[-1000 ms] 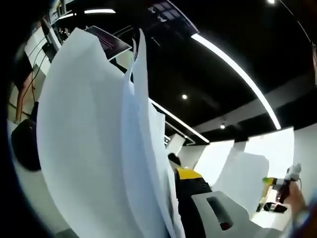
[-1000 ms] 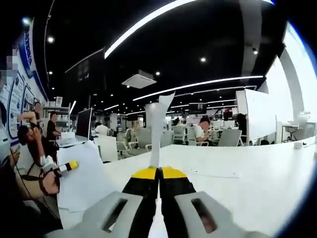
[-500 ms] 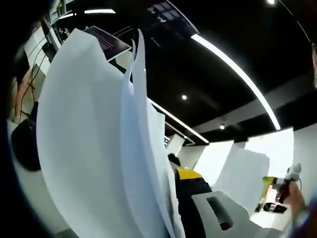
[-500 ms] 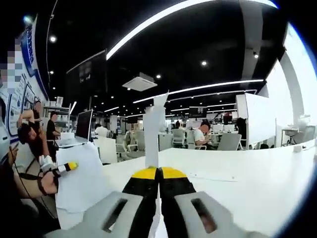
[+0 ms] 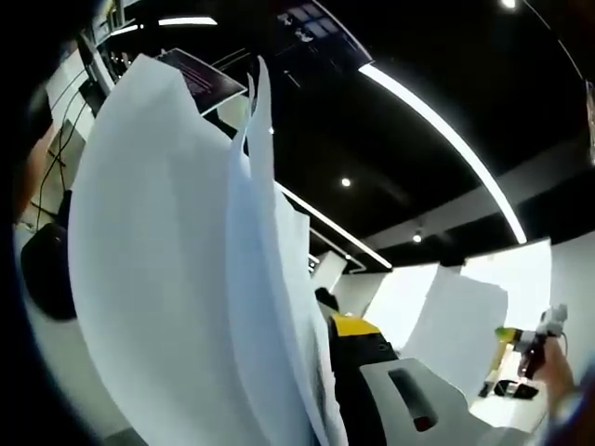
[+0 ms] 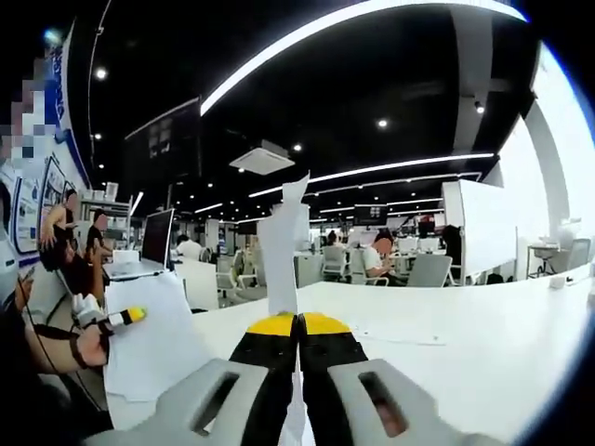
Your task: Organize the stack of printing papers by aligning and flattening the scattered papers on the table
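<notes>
Pinching the papers from both ends right now. The right gripper point(image 6: 298, 325) has its yellow-tipped jaws clamped together on the edge of a sheet point(image 6: 282, 265) that stands up between them, seen edge-on. The left gripper point(image 5: 327, 339) looks clenched on the papers point(image 5: 177, 260) too, which fan up past its jaw, though the near jaw is hidden behind them, so that's my read, not a sure thing.

So the stack is up in the air between both hands, not lying on the table point(image 6: 465, 325). A few sheets poke higher than the rest.

To do this well, I'd stand the bunch on its long edge on the table, loosen both grips slightly, and tap it down so the sheets slide level. Squeezing too hard would crease them.
</notes>
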Motion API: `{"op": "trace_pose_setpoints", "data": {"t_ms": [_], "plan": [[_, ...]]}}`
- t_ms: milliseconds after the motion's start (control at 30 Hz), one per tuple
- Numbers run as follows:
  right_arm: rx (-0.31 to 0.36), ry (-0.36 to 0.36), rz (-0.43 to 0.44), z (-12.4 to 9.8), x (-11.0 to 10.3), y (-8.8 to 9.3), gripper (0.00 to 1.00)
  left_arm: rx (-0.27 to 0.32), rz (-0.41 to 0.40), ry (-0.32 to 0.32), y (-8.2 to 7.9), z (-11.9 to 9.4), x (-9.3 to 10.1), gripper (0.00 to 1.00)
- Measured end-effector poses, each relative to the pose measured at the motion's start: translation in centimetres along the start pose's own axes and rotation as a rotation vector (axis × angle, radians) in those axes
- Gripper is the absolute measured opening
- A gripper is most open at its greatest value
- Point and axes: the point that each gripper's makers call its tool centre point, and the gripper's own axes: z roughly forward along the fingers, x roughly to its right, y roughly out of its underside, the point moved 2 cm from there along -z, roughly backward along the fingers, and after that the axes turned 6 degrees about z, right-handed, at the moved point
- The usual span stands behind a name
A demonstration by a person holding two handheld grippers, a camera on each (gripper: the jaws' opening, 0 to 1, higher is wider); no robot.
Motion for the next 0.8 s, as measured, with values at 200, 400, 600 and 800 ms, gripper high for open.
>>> {"op": "trace_pose_setpoints", "data": {"t_ms": [200,400,600,800], "plan": [[-0.005,-0.003,-0.005,0.0,-0.2,-0.1,0.00,-0.001,0.001,0.000,0.0,0.0,0.1,0.11],[-0.005,-0.006,-0.005,0.0,-0.4,-0.1,0.00,-0.001,0.001,0.000,0.0,0.0,0.1,0.11],[0.005,-0.013,-0.009,0.0,-0.8,-0.7,0.00,-0.002,0.000,0.000,0.0,0.0,0.1,0.11],[0.016,-0.025,-0.025,0.1,-1.3,-1.6,0.00,-0.001,0.000,0.001,-0.1,0.0,0.0,0.11]]}}
